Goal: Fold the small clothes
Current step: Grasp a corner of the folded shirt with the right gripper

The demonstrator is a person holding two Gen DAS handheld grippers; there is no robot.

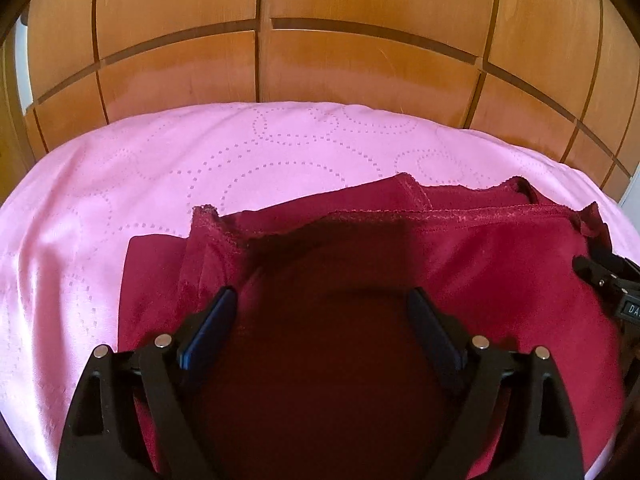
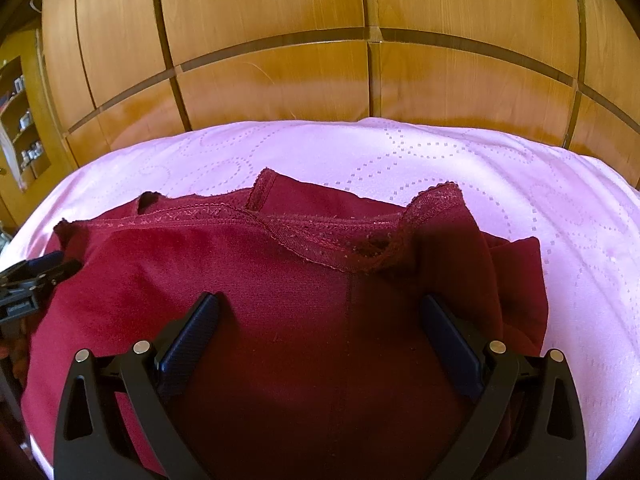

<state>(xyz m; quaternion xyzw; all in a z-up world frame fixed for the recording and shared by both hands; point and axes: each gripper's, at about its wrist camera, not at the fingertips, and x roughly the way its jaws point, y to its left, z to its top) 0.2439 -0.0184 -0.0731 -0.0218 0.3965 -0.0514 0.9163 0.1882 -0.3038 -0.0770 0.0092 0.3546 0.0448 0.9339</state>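
A dark red garment [image 1: 480,264] with a lace-trimmed edge lies partly folded on the pink bedspread [image 1: 200,152]. My left gripper [image 1: 322,294] hovers over its left half, jaws wide and open, with only flat cloth beneath them. In the right wrist view the same garment [image 2: 200,264] fills the foreground, its lace hem [image 2: 320,254] curling across the top. My right gripper [image 2: 320,299] stands open above the cloth, pinching nothing. Each gripper shows at the edge of the other's view: the right one [image 1: 608,276], the left one [image 2: 36,276].
Wooden wardrobe panels [image 1: 360,68] rise right behind the bed's far edge. The pink bedspread [image 2: 520,184] stretches bare beyond and beside the garment. A shelf unit [image 2: 20,120] with small items stands at the far left.
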